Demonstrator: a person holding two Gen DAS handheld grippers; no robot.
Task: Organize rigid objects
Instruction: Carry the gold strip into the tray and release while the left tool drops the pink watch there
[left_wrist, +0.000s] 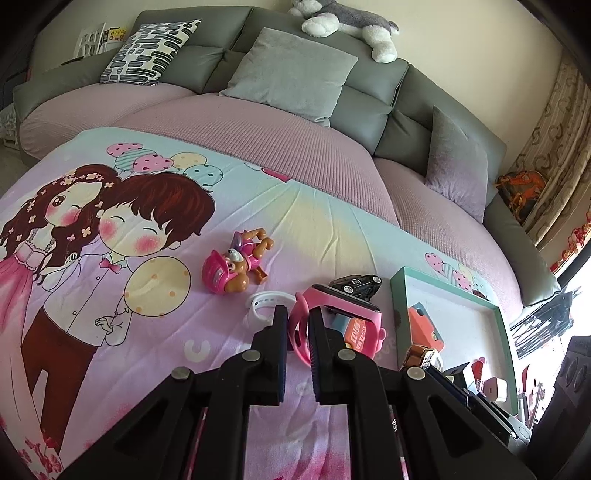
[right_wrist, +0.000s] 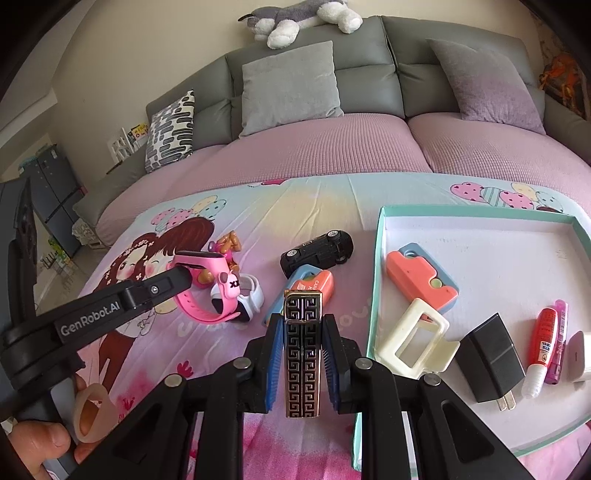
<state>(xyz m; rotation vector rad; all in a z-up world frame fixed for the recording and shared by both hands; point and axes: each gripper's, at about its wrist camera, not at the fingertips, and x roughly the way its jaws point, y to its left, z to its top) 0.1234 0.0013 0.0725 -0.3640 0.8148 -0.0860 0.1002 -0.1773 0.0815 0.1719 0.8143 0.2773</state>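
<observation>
My left gripper is shut on the strap of a pink kids' watch; it also shows in the right wrist view, lifted above the cartoon sheet. My right gripper is shut on a black-and-gold patterned lighter, held upright over the sheet, left of the teal-rimmed tray. On the sheet lie a white watch, a black toy car, an orange-and-blue case and a pink pup figure.
The tray holds an orange-and-blue case, a white frame piece, a black charger, a glue tube, a purple tube and a white plug. A grey sofa with cushions stands behind.
</observation>
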